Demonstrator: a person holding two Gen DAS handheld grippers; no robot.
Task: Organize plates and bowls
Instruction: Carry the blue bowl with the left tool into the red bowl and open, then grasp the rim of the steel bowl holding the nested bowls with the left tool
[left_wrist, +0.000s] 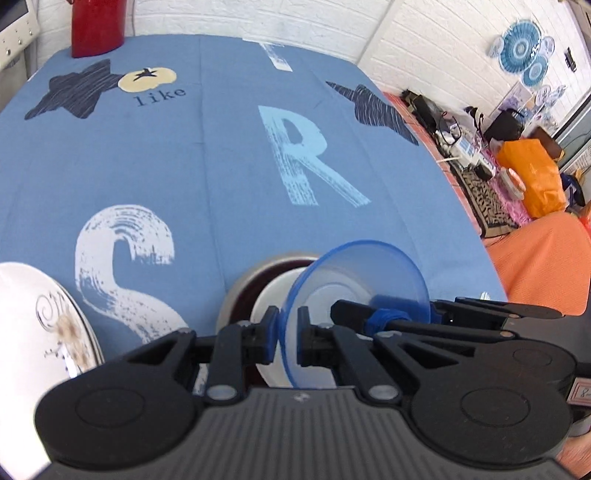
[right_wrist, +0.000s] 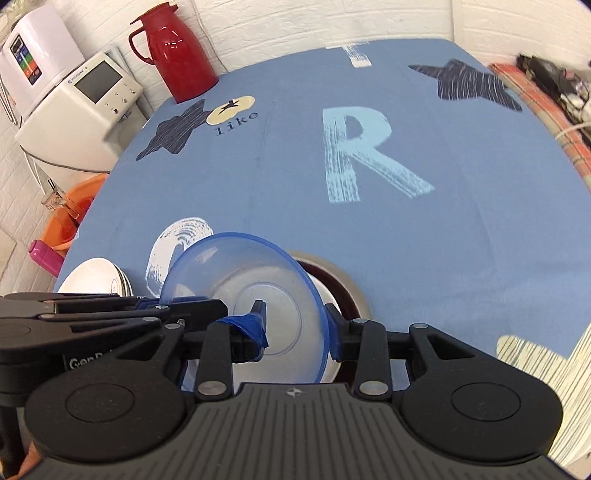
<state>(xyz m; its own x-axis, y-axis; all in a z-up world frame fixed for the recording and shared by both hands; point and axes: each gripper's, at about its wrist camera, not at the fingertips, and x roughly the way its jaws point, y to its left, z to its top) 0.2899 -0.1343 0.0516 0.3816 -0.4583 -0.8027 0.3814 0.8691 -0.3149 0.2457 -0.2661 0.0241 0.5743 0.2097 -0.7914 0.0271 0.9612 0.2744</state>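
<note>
Surface: blue printed tablecloth (left_wrist: 221, 166) spread over a table, white brick wall behind it.
Nearest, left: left gripper (left_wrist: 287, 338) with its jaws clamped on the near rim of the clear blue bowl (left_wrist: 354, 291), one finger inside the wall and one outside.
Nearest, right: right gripper (right_wrist: 295, 328) pinching the opposite side of the same bowl (right_wrist: 251, 295), jaws likewise closed across the rim (both tools share one load).
Bowl's place: held tilted, mouth turned up and away, just above the white bowl (left_wrist: 273, 306) that sits nested in a maroon bowl (left_wrist: 243, 291) on the cloth.
Key relation: stack lies directly below and slightly beyond the held bowl; both grippers are about equally near, so a level lowering looks like what the nesting needs.
To the left: stack of white plates (right_wrist: 99, 277), well apart from the bowls.
Farther back: red thermos jug (right_wrist: 177, 51) at the table's far edge, white appliance (right_wrist: 81, 99) beside it.
Hard to tell: whether the blue bowl's base already touches the white bowl; the grippers' bodies cover the near side of the stack.
</note>
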